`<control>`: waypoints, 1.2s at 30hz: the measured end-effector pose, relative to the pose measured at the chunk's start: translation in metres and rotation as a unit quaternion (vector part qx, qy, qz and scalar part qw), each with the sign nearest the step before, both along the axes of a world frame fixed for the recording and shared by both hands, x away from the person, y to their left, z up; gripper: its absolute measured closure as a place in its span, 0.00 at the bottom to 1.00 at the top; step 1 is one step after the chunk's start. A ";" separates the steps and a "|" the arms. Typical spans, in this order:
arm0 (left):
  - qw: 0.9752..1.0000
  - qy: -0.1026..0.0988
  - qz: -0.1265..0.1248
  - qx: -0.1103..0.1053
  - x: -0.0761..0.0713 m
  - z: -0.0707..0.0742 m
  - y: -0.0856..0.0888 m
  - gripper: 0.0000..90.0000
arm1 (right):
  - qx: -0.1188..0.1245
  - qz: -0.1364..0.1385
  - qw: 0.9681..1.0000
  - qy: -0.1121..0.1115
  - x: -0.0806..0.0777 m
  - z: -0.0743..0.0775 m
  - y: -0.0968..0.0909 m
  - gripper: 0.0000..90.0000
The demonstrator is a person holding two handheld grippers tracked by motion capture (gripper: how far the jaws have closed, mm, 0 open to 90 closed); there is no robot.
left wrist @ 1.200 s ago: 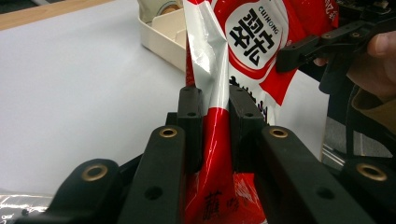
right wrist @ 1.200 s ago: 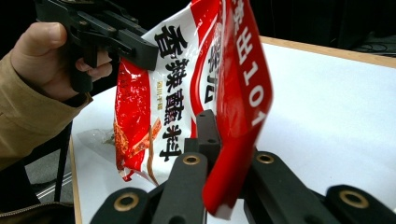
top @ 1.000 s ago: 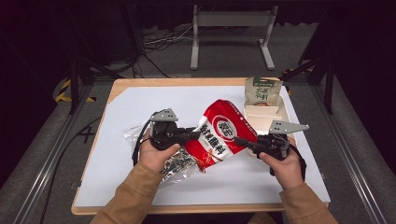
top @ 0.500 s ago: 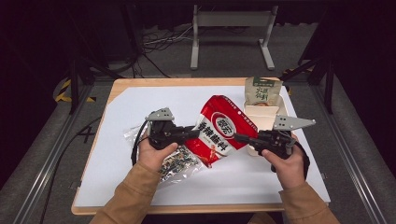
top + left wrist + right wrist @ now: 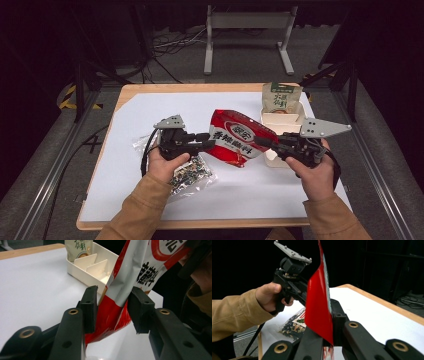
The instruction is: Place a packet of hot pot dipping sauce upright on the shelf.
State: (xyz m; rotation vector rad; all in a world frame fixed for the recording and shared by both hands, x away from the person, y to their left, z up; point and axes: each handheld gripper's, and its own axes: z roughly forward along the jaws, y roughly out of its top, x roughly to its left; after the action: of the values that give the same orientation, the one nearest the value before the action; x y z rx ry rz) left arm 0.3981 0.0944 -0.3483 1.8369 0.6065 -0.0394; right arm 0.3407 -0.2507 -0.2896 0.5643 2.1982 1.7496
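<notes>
Jaws of right gripper (image 5: 264, 142) clamped on red bag (image 5: 235, 145), aloft.

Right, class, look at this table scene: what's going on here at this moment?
A person holds a red snack bag above the table between two hand-held grippers. The right gripper is clamped on one edge. The left gripper has just been opening; the bag sits loosely between its jaws. A white divided tray stands behind.

Chinese characters on red bag (image 5: 239, 144)
</notes>
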 end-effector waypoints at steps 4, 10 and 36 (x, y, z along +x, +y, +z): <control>1.000 -0.008 0.008 -0.001 -0.001 0.001 0.001 0.55 | -0.003 -0.004 1.000 -0.009 0.001 0.007 -0.003 0.99; 1.000 -0.022 0.019 0.000 -0.002 0.002 0.004 0.50 | -0.005 -0.009 1.000 -0.017 0.003 0.015 -0.007 0.99; 0.998 -0.034 0.055 0.026 -0.004 0.002 0.023 0.45 | -0.062 -0.073 0.995 -0.036 0.037 0.061 -0.053 0.99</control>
State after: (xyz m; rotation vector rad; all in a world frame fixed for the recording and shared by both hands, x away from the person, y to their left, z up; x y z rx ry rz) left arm 0.3940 0.1175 -0.3462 1.8451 0.6641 0.1130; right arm 0.3776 -0.3040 -0.2283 0.6074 2.1394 1.5255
